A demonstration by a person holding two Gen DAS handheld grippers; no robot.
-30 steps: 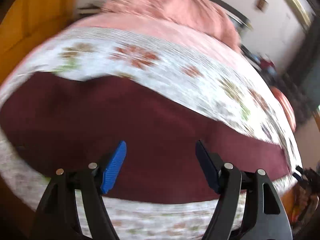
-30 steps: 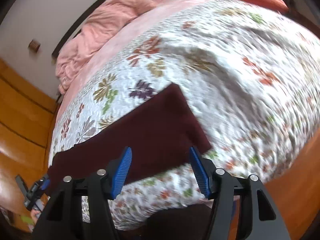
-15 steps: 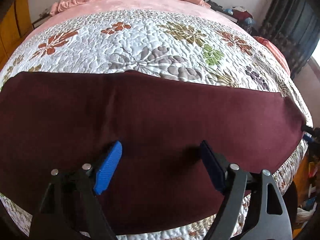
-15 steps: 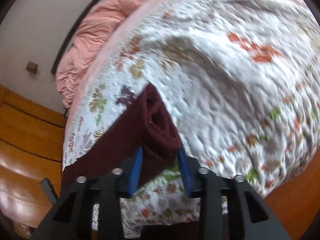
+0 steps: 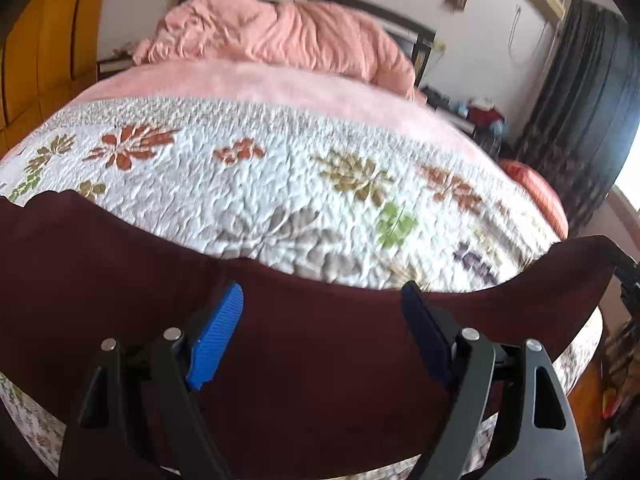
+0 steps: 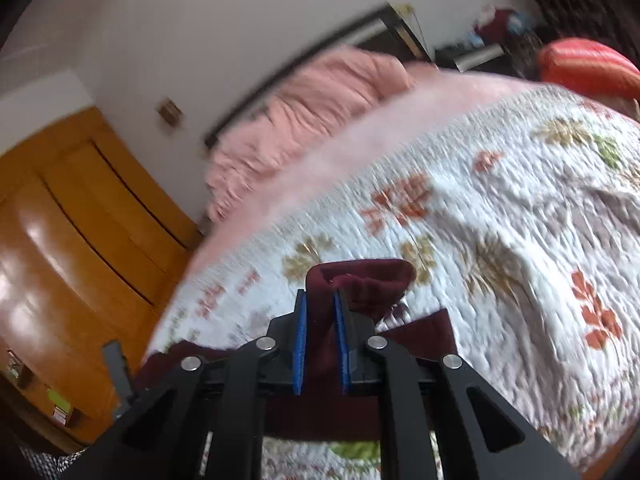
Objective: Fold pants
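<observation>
Dark maroon pants (image 5: 312,364) lie stretched across the near edge of a quilted floral bedspread (image 5: 280,176). My left gripper (image 5: 322,300) is open, its blue pads spread wide just above the middle of the pants, holding nothing. My right gripper (image 6: 319,300) is shut on the right end of the pants (image 6: 360,280), which bunches above the pads and is lifted off the quilt (image 6: 500,208). In the left wrist view that raised end (image 5: 580,264) curls up at the far right.
A crumpled pink duvet (image 5: 280,36) and pink sheet lie at the head of the bed. Orange wooden wardrobe doors (image 6: 72,240) stand left. An orange pillow (image 6: 588,64), dark curtains (image 5: 580,100) and clutter sit on the right side.
My right gripper closed on the pants' right end and has lifted it off the quilt. My left gripper stayed open and tilted up, so the pants' far edge now looks closer.
</observation>
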